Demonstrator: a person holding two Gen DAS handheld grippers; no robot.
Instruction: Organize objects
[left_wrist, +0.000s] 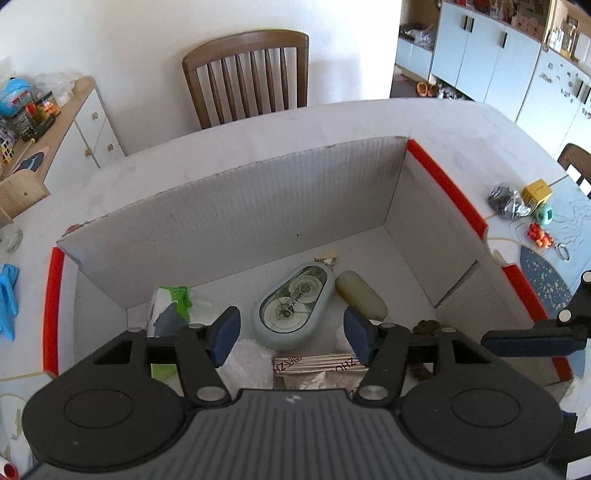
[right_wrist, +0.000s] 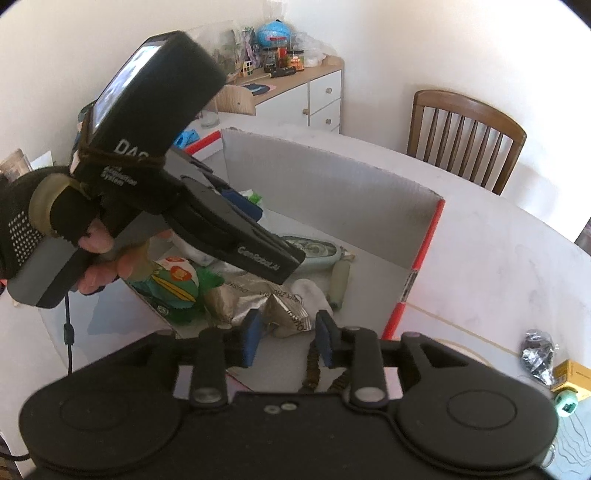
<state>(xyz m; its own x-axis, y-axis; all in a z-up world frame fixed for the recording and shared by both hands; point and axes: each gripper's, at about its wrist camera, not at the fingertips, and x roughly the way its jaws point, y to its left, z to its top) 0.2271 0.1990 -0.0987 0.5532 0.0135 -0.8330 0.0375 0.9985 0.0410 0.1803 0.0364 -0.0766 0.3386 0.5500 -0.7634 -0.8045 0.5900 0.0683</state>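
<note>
Hovering over cardboard box (left_wrist: 229, 206) already holding correction tape (left_wrist: 293, 308), foil packets (right_wrist: 255, 299); left gripper (left_wrist: 290, 334), right gripper (right_wrist: 286, 339) both spread, empty. Black bag (left_wrist: 508, 201), yellow box (left_wrist: 536, 192) waiting on table (left_wrist: 461, 136).

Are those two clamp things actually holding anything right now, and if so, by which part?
No. The left gripper and right gripper both stand open with nothing between their fingers, above the cardboard box. The correction tape and other items lie loose inside it.

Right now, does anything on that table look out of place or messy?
A few small things lie loose outside the cardboard box: a dark crinkled bag, a yellow box and orange beads. Inside, the items are simply heaped.
</note>
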